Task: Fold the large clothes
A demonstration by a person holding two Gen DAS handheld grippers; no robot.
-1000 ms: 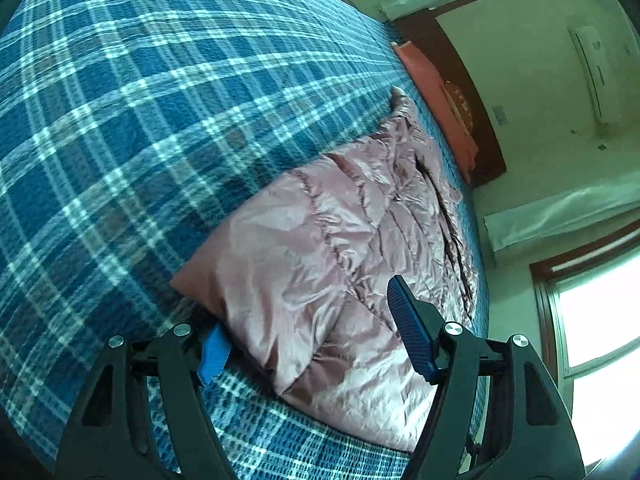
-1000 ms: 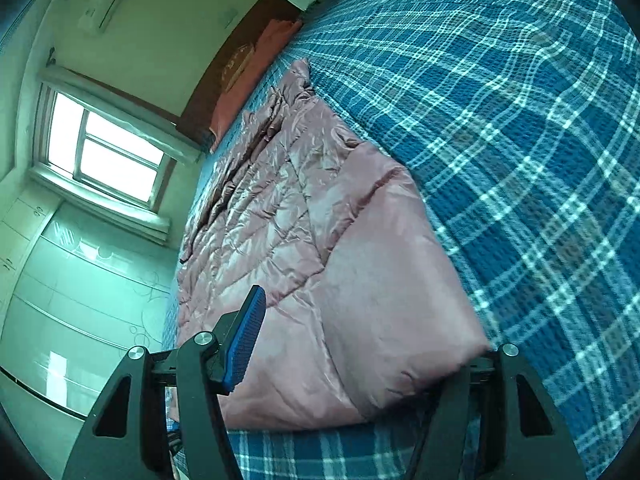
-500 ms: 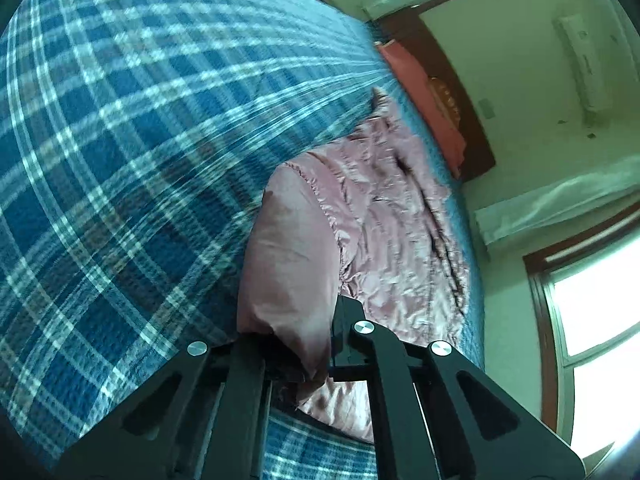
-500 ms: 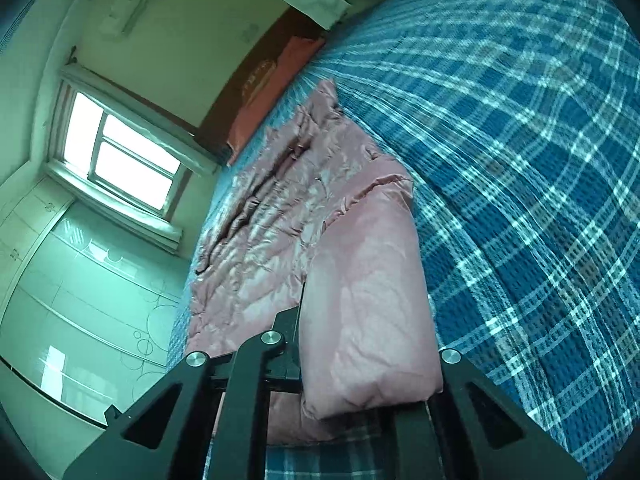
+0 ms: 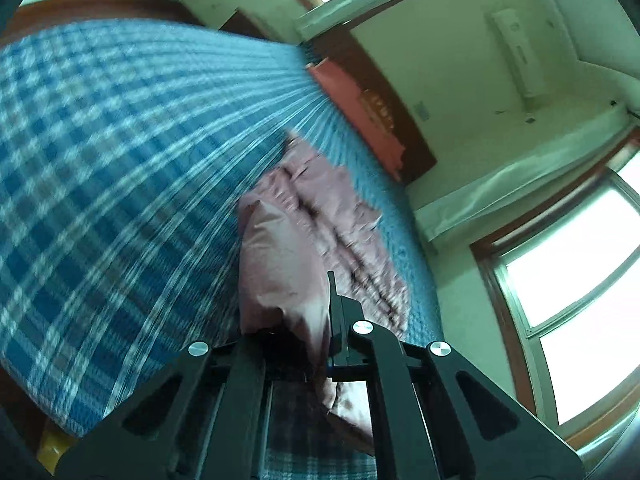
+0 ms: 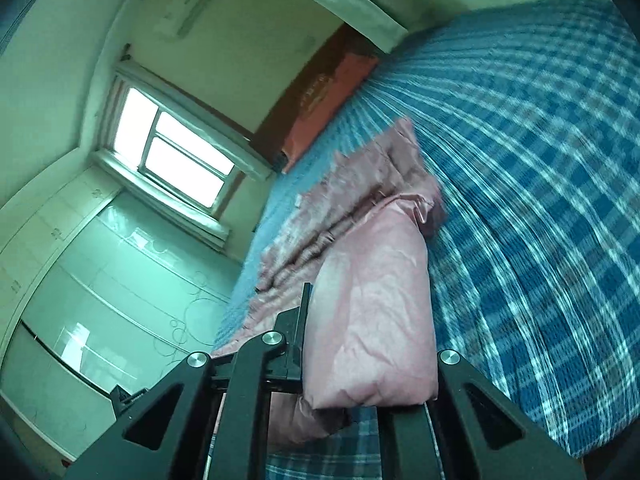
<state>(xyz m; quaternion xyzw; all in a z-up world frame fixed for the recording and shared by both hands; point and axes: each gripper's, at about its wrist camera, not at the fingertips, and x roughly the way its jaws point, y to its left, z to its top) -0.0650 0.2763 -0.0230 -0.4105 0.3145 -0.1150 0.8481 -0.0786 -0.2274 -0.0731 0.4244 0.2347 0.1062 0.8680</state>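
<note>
Since a second ago both grippers have closed and risen: the left gripper and right gripper each pinch a near corner of the shiny pink quilted jacket, lifting its hem off the blue plaid bedspread. The rest lies toward an orange pillow. Windows beyond; bedspread bare alongside.

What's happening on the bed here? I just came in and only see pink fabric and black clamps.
A person holding two handheld grippers is folding a shiny pink quilted puffer coat on a blue plaid bedspread. The left gripper and the right gripper are each shut on the coat's near end, raised off the bedspread. The far part lies flat toward the orange pillow.
</note>
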